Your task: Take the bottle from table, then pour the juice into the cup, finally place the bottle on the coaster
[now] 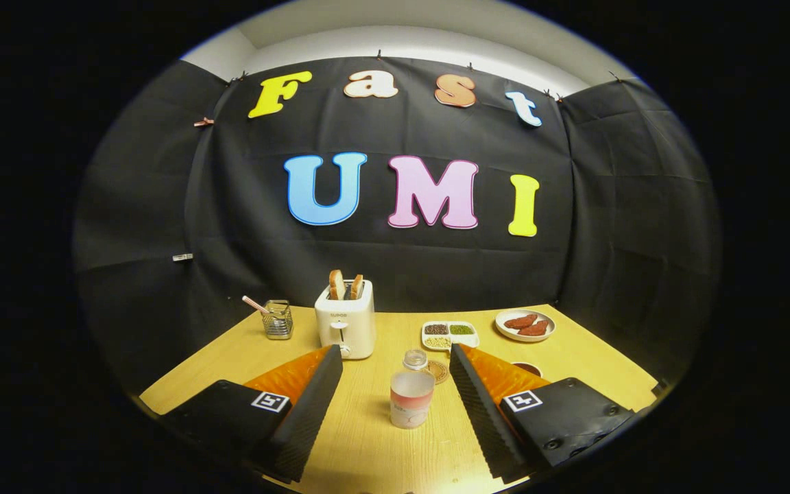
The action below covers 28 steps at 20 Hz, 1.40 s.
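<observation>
Gripper [395,363] spread wide, holding nothing, level above table [367,446], aimed 12 o'clock. Bottle [411,398] upright between fingers, untouched, apparently lined up for side grasp. Coaster [438,371] just behind bottle at 1 o'clock; likely cup [527,369] beyond right finger. Toaster [345,328] at 11 o'clock, clear of path.

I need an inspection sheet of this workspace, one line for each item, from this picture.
Surface: wooden table, bare between the fingers.
Job's things: bottle upright between the open fingers, untouched; small glass cup behind it; round coaster beside the cup.
Clutter: toaster holding bread; wire basket; divided dish; plate with food.
Grippers: gripper open, fingers wide on both sides of the bottle.
Cables: nothing seen.
Surroundings: black cloth wall.
</observation>
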Available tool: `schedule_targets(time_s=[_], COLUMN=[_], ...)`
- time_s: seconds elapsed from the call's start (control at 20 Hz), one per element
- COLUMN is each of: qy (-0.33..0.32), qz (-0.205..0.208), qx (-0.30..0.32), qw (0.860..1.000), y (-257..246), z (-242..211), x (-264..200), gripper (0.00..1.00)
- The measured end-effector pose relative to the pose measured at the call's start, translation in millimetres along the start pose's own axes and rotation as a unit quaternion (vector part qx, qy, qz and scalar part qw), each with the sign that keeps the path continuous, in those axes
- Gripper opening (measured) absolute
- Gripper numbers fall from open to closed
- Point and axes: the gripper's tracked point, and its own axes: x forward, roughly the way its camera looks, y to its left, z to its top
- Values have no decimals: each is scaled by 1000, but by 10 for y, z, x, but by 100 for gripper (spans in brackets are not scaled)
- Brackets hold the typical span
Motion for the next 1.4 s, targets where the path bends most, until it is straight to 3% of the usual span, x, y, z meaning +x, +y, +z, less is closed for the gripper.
schedule_targets(time_s=[0.15, 0.35, 0.7, 0.9, 1.2, 1.4], qy=[7, 19, 34, 36, 57, 75], qz=[-36, -63, -65, -87, -87, -81], qx=[31, -4, -42, -60, -58, -52], qw=[999, 998, 996, 994, 993, 993], y=[-16, -59, -79, -246, -327, -267], z=[-245, -588, -1102, -1269, -1466, -1575], x=[179, 456, 892, 1079, 1370, 1426], gripper=[97, 97, 97, 97, 97, 91])
